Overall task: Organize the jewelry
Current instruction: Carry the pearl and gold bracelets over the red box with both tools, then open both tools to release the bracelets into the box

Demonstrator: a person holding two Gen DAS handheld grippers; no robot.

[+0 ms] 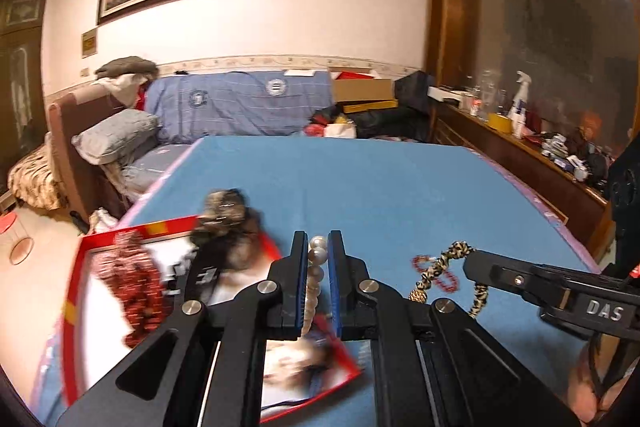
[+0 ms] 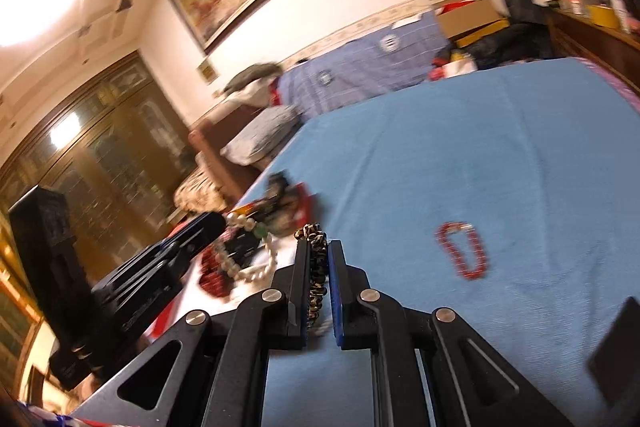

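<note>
My left gripper (image 1: 319, 241) is shut on a white pearl necklace (image 1: 316, 267) and holds it above the red-rimmed tray (image 1: 76, 291); the necklace also shows hanging in the right wrist view (image 2: 248, 269). My right gripper (image 2: 318, 247) is shut on a leopard-print band (image 2: 317, 269), seen in the left wrist view (image 1: 448, 261) lifted over the blue cloth. A red bead bracelet (image 2: 462, 251) lies on the blue cloth to the right; it also shows in the left wrist view (image 1: 438, 273). A red patterned scrunchie (image 1: 134, 287) and a dark furry hair piece (image 1: 228, 223) lie in the tray.
The blue cloth (image 1: 380, 187) covers a table. A sofa with pillows (image 1: 116, 139) stands at the back left. A wooden sideboard (image 1: 520, 155) with bottles and clutter runs along the right. Boxes (image 1: 362, 91) sit at the back.
</note>
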